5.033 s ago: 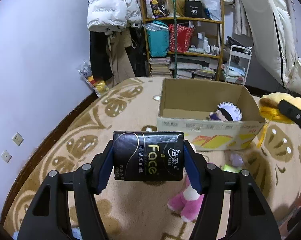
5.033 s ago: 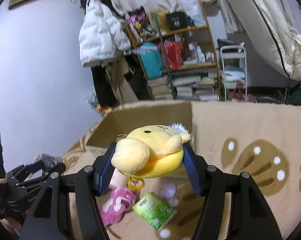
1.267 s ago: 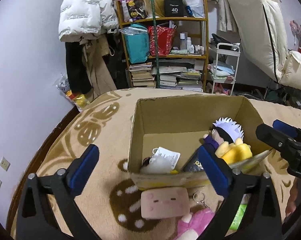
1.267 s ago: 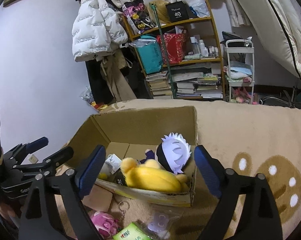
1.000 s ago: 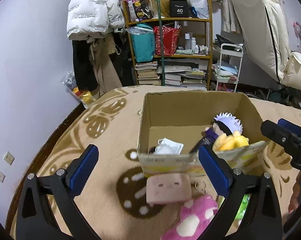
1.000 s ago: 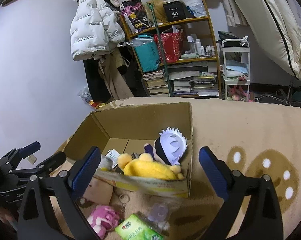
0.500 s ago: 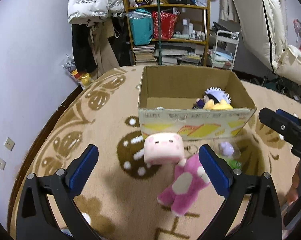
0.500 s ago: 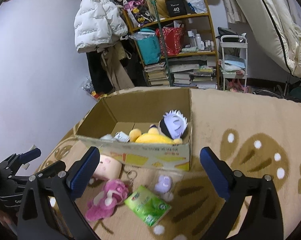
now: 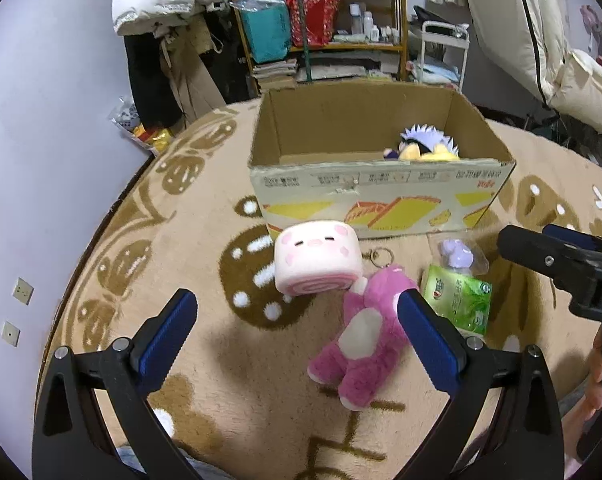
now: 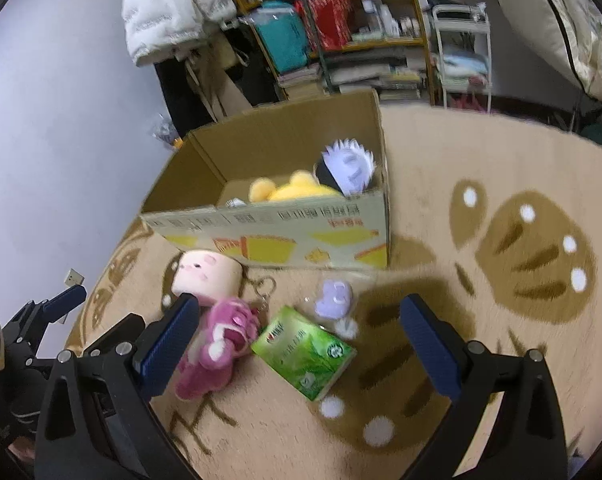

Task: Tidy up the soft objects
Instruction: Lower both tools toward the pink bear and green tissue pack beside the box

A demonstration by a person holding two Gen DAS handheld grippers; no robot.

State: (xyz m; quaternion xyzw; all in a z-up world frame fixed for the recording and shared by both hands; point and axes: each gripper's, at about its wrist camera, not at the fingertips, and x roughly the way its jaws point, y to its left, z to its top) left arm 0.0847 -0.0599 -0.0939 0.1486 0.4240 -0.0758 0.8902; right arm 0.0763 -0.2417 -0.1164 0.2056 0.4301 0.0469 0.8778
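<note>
I am holding the left gripper [image 9: 297, 328] above the rug [image 9: 205, 364] with its jaws spread wide and nothing between them. Just ahead of its fingertips the pink roll plush [image 9: 316, 261] with the sleepy face is sitting on the rug, and the pink bear plush [image 9: 361, 336] is lying just inside its right finger, touching the roll's lower corner. A key ring [image 9: 382, 257] is lying between the roll and the cardboard box [image 9: 381, 196]. Beyond the right finger I am seeing the green tissue pack [image 9: 459, 300], and just past that the small purple toy in clear wrap [image 9: 457, 256].

The box is standing farther ahead of the left gripper, open at the top. In its far right corner the white-haired doll [image 9: 425, 140] and the yellow plush [image 9: 429, 154] are resting together, touching.

I am keeping the right gripper [image 10: 299, 334] spread wide too, gripping nothing. The green tissue pack [image 10: 303, 350] is lying directly between its fingers, flat on the rug. The pink bear [image 10: 221, 344] is sitting just inside its left finger, partly hidden by it, and the purple toy [image 10: 335, 294] is a little ahead of the pack. The pink roll [image 10: 207, 276] is ahead and to the left, close to the box front [image 10: 285, 236]. The right view is somewhat blurred. Far left in that view the left gripper's fingers [image 10: 67, 298] are showing, open.
</note>
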